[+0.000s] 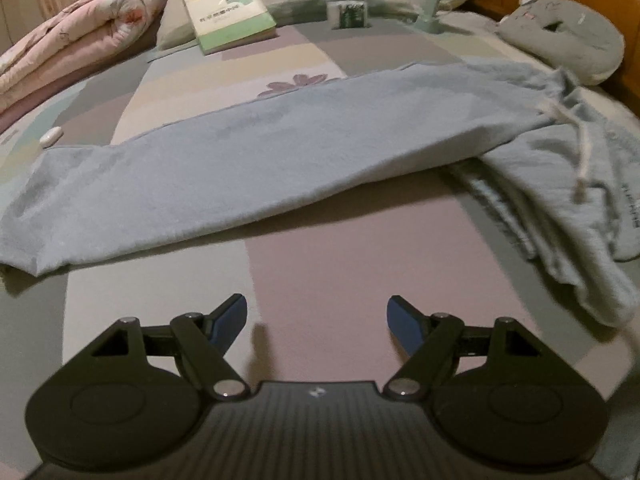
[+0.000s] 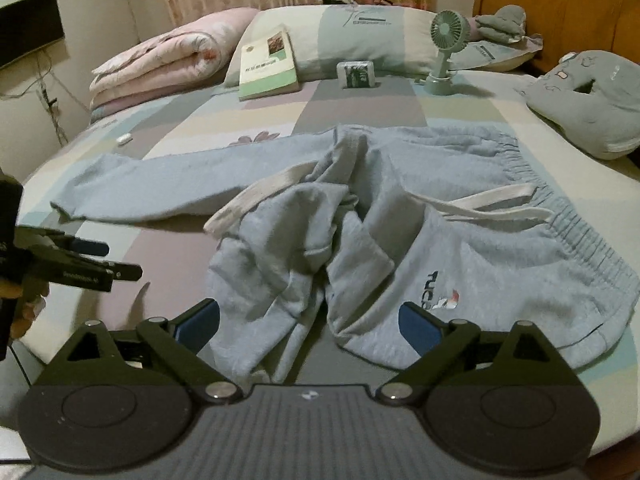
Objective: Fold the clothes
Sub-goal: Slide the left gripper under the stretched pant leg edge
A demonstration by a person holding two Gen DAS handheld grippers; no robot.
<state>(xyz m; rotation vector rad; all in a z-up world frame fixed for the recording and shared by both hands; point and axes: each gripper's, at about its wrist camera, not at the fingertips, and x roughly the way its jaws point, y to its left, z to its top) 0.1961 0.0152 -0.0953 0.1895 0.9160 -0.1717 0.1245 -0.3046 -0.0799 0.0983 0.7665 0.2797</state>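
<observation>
Light blue-grey sweatpants [image 2: 400, 200] lie on the bed. One leg [image 1: 224, 168] stretches flat to the left; the other leg [image 2: 276, 276] is bunched and folded over near the waistband, with white drawstrings [image 2: 476, 200] lying loose on top. My left gripper [image 1: 316, 320] hovers open over bare patchwork sheet in front of the flat leg, nothing between its fingers. My right gripper [image 2: 308, 320] stands open just above the bunched leg and the hip with the logo [image 2: 440, 296]; cloth lies below the gap, not pinched. The left gripper [image 2: 96, 258] also shows at the left edge of the right wrist view.
A book [image 2: 268, 68], a small box [image 2: 357, 74] and a green desk fan [image 2: 446, 52] stand near the pillows [image 2: 372, 40]. A folded pink quilt [image 2: 168, 60] lies back left, a grey neck pillow [image 2: 588, 100] right. A person sits behind the pillows. A small white object [image 1: 52, 135] lies on the sheet.
</observation>
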